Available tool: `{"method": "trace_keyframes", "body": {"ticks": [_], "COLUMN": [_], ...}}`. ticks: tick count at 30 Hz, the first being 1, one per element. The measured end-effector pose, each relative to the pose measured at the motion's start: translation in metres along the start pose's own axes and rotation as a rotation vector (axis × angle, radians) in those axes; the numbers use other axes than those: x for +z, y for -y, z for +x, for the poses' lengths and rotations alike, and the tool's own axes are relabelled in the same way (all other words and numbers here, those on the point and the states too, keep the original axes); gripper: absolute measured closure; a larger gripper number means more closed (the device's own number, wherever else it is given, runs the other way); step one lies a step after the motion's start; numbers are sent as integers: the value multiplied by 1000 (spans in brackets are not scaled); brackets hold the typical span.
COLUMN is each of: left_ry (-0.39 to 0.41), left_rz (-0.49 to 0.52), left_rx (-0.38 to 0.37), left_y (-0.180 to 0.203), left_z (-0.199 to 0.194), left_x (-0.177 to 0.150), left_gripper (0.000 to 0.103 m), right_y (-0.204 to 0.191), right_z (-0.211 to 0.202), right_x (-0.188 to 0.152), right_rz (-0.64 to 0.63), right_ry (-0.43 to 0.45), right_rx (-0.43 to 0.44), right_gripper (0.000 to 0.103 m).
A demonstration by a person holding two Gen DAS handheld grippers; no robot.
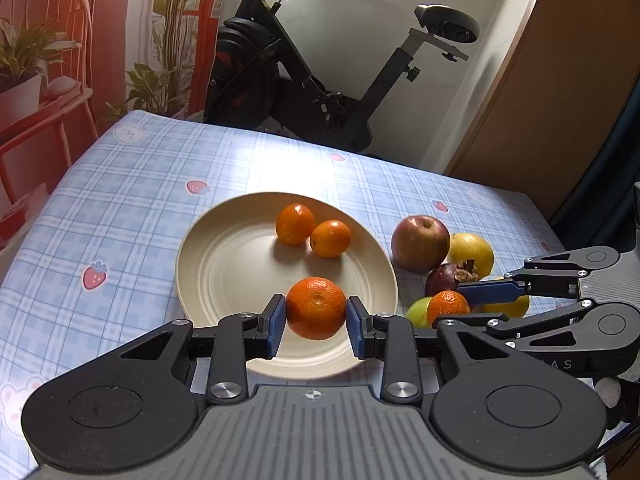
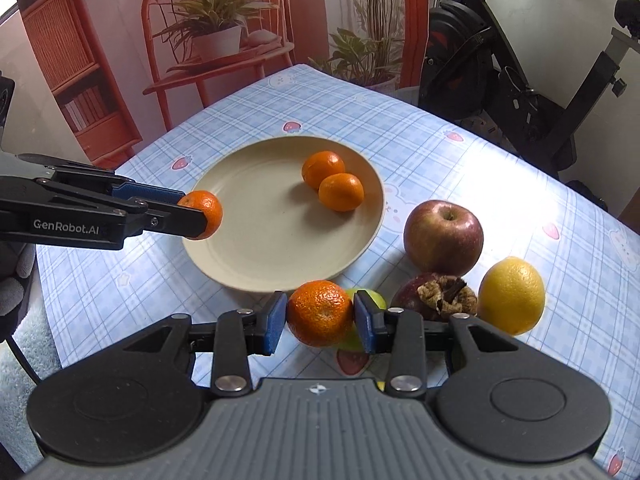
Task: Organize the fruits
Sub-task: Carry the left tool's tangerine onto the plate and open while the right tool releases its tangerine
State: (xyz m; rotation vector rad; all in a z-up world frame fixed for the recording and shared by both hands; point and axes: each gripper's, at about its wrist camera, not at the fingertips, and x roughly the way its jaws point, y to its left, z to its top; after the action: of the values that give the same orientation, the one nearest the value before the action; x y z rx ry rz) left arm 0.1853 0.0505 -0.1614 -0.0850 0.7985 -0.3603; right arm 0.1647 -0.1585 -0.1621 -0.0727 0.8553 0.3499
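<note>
Where light falls, blue checked tablecloth [image 1: 160, 200]; exercise bike [image 1: 304, 80] behind.

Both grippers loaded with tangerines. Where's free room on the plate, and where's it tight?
The plate is bare across its near and left parts; only two tangerines sit at its far right. The cloth left of the plate is bare too. It is crowded right of the plate: apple, lemon, mangosteen and a green fruit bunch together.

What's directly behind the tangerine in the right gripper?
A green fruit sits just behind the tangerine that the right gripper holds, mostly covered by it and the pad. What kind of fruit it is cannot be told.
</note>
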Motion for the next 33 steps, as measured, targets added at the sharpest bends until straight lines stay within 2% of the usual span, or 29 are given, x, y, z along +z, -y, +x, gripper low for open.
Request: {"method": "trace_keyframes", "body": {"ticks": [5, 9, 16, 23, 33], "left_ry": [40, 24, -87, -114, -124], "left_rz": [14, 10, 31, 23, 16], "left_rx": [45, 49, 30, 17, 35], "left_y": [-9, -25, -39, -51, -52], "left_z": [9, 28, 68, 89, 98], "left_x": [33, 50, 45, 51, 50], "left_gripper": [68, 68, 68, 68, 68], "right_y": [-1, 1, 5, 13, 16], "right_z": [13, 33, 77, 96, 111], "right_x": [24, 37, 41, 48, 58], "right_rz": [-21, -33, -62, -77, -77], "right_ry": [48, 53, -43, -72, -45], "right_rx": [-51, -49, -30, -25, -23], "right_gripper": [63, 63, 63, 63, 63]}}
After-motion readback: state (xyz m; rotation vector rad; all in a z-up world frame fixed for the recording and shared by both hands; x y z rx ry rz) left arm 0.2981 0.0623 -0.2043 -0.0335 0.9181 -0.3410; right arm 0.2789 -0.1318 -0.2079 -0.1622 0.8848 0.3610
